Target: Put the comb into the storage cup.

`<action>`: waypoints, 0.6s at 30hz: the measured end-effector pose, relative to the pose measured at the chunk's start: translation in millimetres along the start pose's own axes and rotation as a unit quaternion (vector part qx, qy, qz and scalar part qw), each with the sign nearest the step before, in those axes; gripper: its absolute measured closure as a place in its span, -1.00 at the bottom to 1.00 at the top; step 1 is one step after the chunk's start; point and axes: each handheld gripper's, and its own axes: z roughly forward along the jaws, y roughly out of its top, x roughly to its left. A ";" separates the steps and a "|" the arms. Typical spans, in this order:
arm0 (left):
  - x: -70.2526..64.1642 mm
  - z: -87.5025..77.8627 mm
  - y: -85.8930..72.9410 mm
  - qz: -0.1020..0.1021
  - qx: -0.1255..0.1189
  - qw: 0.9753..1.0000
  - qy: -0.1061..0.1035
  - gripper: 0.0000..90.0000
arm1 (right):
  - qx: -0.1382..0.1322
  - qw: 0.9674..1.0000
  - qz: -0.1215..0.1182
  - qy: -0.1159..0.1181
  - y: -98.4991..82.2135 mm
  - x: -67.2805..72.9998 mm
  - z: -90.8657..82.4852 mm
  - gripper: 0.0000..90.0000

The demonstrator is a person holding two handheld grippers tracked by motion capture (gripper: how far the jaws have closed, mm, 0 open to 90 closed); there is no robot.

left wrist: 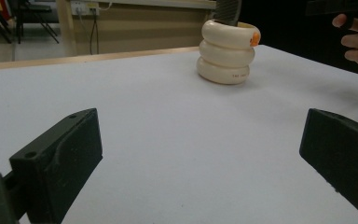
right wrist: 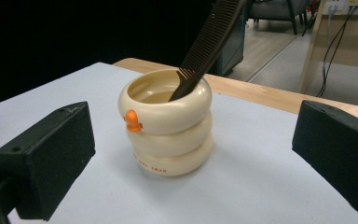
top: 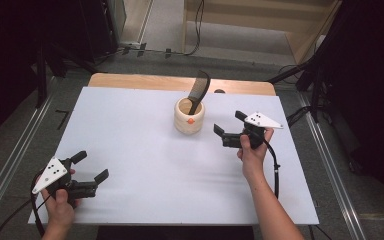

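We see a cream cup (top: 189, 116) made of three stacked rings, standing upright on the white surface (top: 145, 155), toward the far side and a little right of the middle. A dark comb (top: 200, 90) stands inside it, and it leans over the rim with the teeth end up. In the right gripper view the cup (right wrist: 167, 128) has a small orange mark on its upper ring, and the comb (right wrist: 207, 44) rests against the far rim.

Our right tongs (top: 228, 129) are spread wide and hold nothing; they are near the cup, just to its right, and point at it. Our left tongs (top: 91, 168) are also spread and hold nothing, well apart from the cup, at the near left corner.

We judge that the comb already sits in the cup, so the placing looks done, unless the work is to take the comb out, which is then not yet started.
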 end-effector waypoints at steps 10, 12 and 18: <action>-0.4 0.3 -0.1 0.001 0.000 1.000 0.002 -1.00 | 0.000 1.000 0.001 -0.010 -14.3 -8.2 -21.1 -1.00; -0.8 0.5 0.0 0.001 0.000 1.000 0.002 -1.00 | -0.002 1.000 0.003 -0.012 -17.0 -9.8 -25.5 -1.00; -0.5 0.4 -0.1 0.001 0.000 1.000 0.002 -1.00 | -0.006 1.000 0.009 -0.018 -23.5 -13.8 -37.8 -1.00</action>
